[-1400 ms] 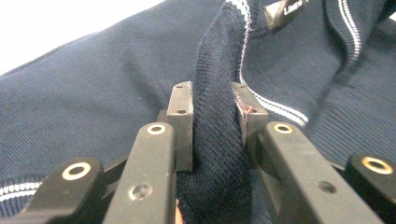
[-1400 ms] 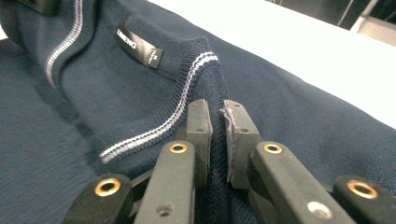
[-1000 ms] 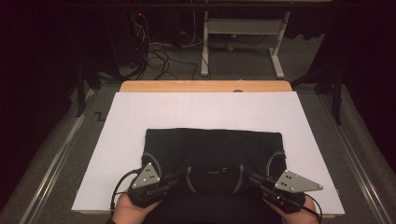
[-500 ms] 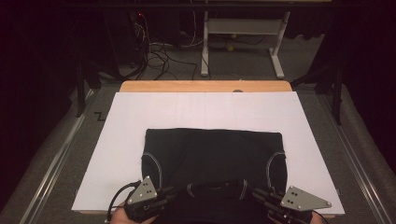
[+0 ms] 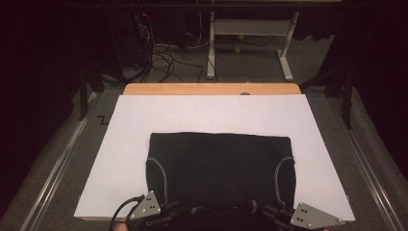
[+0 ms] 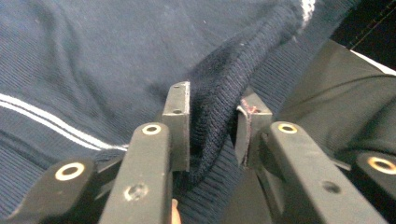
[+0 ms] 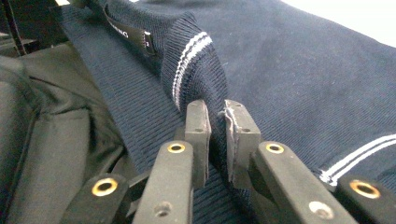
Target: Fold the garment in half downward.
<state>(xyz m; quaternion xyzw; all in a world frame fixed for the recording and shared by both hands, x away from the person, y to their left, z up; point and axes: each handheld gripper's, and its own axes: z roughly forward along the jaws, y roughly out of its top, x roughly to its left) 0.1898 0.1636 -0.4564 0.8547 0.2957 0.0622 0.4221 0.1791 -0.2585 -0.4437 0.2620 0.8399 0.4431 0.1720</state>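
Navy knit sweater point(image 5: 219, 166) lies on the white sheet point(image 5: 125, 144) near my bench edge, left tongs point(image 6: 212, 121) and right tongs point(image 7: 217, 126) each pinching its ribbed collar, so I should pull evenly.

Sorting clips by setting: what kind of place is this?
Likely a lab or workshop, not a home: a white sheet covers the table, cables tangle on the grey floor, and a bare desk frame stands behind.

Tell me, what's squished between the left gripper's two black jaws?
A fold of the dark blue sweater, its ribbed edge, sits in the left gripper, seen in the left gripper view.
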